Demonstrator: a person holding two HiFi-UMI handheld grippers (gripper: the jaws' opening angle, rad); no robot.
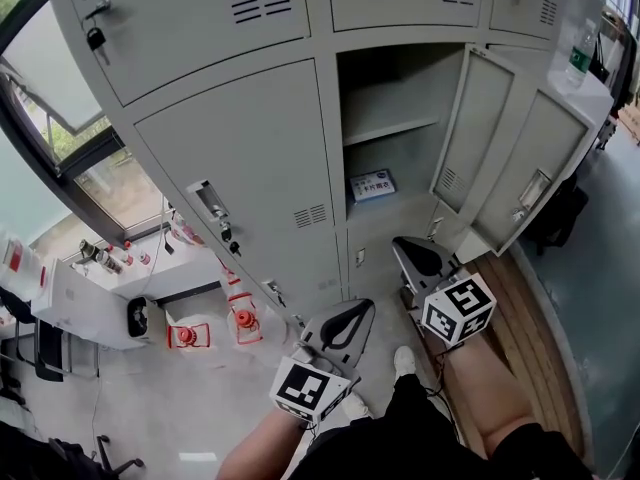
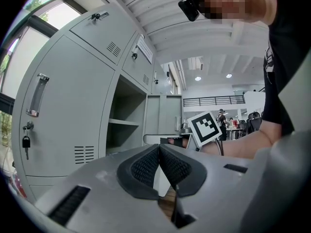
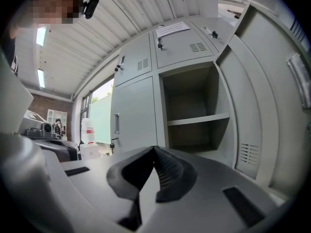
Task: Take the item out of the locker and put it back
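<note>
1. L gripper [image 1: 350, 318] is nearest, low centre in the head view, pointing level at the locker bank. Its marker cube [image 1: 310, 388] sits by the person's forearm. The jaws are pressed together at the tips w/ nothing btwn them.
2. R gripper [image 1: 415, 256] is just to the right and a bit further fwd, also level. Its own marker cube [image 1: 458, 308] is behind it. Its pads meet too, and it holds nothing.
3. A white shoe [image 1: 403, 360] is on the floor btwn the two grippers.
4. The locker [image 1: 230, 158] is grey metal. One compartment [image 1: 400, 88] stands open ahead of the R gripper.
5. Its door [image 1: 478, 133] is swung out to the right, w/ vent slots low on the inner face.
6. A shelf [image 1: 392, 128] splits the open compartment into upper and lower parts.
7. The item [image 1: 372, 185] is a flat blue & white box. It lies on the compartment floor under the shelf, toward the back, well apart from both grippers.
8. Left of the opening is a closed door w/ a handle [image 1: 208, 201] and a padlock [image 1: 229, 236] hanging below it.
9. Furthest left, red objects [image 1: 243, 323] stand on the floor by the locker base, w/ a window [image 1: 110, 183] beyond.
</note>
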